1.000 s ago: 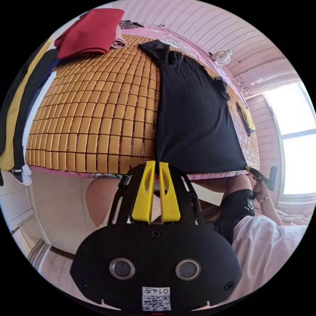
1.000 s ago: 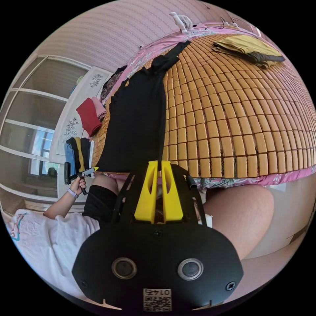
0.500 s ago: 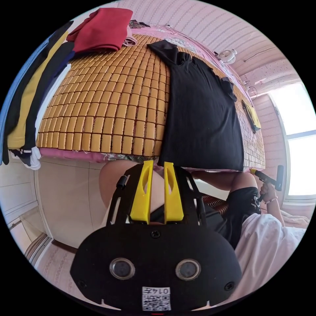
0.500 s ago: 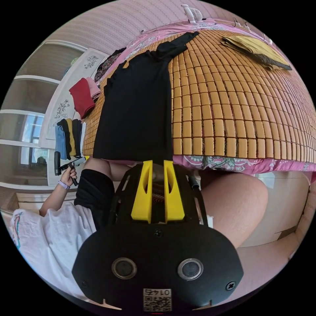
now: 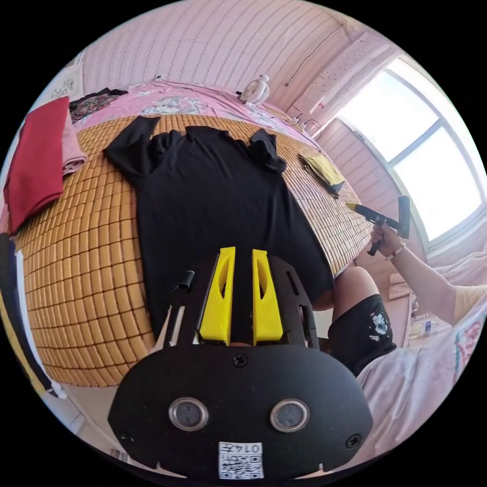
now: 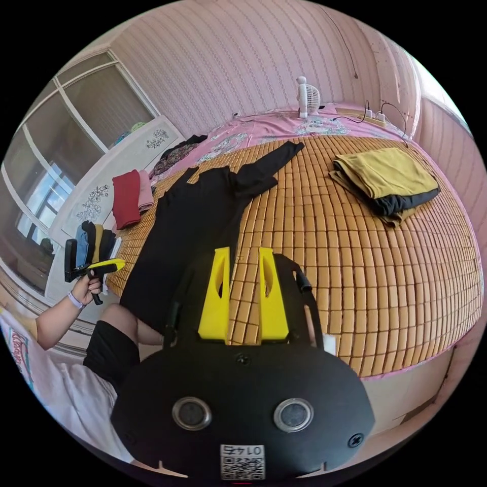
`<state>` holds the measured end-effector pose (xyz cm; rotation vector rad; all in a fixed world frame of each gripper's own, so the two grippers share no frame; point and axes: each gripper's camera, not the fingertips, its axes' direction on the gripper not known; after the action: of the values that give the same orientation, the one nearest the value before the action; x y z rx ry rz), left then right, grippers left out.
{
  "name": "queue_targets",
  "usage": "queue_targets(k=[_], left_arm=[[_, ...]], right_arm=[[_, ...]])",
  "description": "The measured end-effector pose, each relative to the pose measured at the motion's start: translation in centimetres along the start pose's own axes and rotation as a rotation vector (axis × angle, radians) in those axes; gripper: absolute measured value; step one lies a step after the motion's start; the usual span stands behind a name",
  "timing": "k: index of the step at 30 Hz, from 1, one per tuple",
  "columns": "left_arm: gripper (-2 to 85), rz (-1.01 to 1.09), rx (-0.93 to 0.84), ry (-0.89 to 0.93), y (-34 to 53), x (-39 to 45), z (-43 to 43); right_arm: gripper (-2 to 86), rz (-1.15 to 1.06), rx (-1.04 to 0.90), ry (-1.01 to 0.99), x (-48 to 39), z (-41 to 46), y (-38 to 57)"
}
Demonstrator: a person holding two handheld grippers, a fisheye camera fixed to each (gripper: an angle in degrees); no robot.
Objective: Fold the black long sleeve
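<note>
The black long sleeve [image 5: 213,193] lies spread flat, neck far from me, on a bamboo mat [image 5: 76,253], its hem draped over the near edge. One sleeve is stretched out at the far left, the other bunched at the far right. My left gripper [image 5: 243,249] hovers open above the lower body of the shirt, holding nothing. A hand holds my right gripper [image 5: 355,206] off the bed's right edge. In the right gripper view the shirt [image 6: 193,228] is at the left, and my right gripper [image 6: 243,249] stands open over the mat [image 6: 355,253]. The left gripper [image 6: 117,264] is held at the far left.
Folded red and pink clothes [image 5: 35,157] sit on the mat's left, a folded yellow and dark pile [image 6: 388,177] on its right. A small white fan [image 6: 307,96] stands at the head of the bed. The person's legs [image 5: 350,284] are against the bed's near edge.
A second ago both grippers were low at the bed's edge, shut at the shirt's hem corners. They opened, let go and rose; both cameras now look down on the mat from higher.
</note>
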<state>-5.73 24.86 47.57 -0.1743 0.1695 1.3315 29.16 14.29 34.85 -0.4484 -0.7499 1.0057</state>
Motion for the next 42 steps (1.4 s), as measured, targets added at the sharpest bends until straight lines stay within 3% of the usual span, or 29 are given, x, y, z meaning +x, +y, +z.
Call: queue_targets(k=[8,14,16,20,24,27,29,32,36,39,42], left_arm=[[3.5,0.036,-0.128,-0.036,-9.3,0.2,11.7],[-0.6,0.082,-0.048,0.021,-10.6,-0.1,12.6],[-0.7,0.067,-0.056,0.028,-11.3,-0.1,12.8],[-0.7,0.013,-0.107,0.055,-13.4,-0.1,13.3],[-0.6,-0.003,-0.181,0.056,-15.7,0.5,13.7],[-0.4,-0.026,-0.25,0.051,-17.4,1.5,13.7],[-0.5,-0.036,-0.249,0.066,-18.7,2.4,13.5],[-0.7,-0.038,-0.23,0.062,-21.1,3.9,13.6],[-0.8,-0.021,-0.189,0.036,-24.4,5.6,14.7],[-0.8,-0.01,-0.21,0.021,-26.2,6.4,16.5],[-0.9,-0.043,-0.253,0.011,-26.8,6.6,18.2]], right_arm=[[10.1,0.002,0.019,0.046,3.5,9.3,-14.8],[11.9,0.121,-0.002,0.224,6.9,19.2,-23.2],[7.4,0.203,-0.051,0.219,8.4,21.9,-24.2],[0.8,0.166,-0.036,0.132,8.3,20.4,-23.5],[0.2,0.132,0.107,0.066,7.7,11.2,-17.9],[0.7,0.119,0.15,0.188,7.4,4.3,-12.5],[1.7,0.161,0.073,0.25,8.6,3.6,-11.5],[7.0,0.136,0.013,0.114,9.3,6.2,-13.9],[10.9,0.092,-0.029,0.128,8.5,14.2,-20.7],[10.5,0.153,-0.075,0.128,8.6,19.6,-24.5],[4.4,0.18,-0.144,0.17,8.5,22.1,-26.3]])
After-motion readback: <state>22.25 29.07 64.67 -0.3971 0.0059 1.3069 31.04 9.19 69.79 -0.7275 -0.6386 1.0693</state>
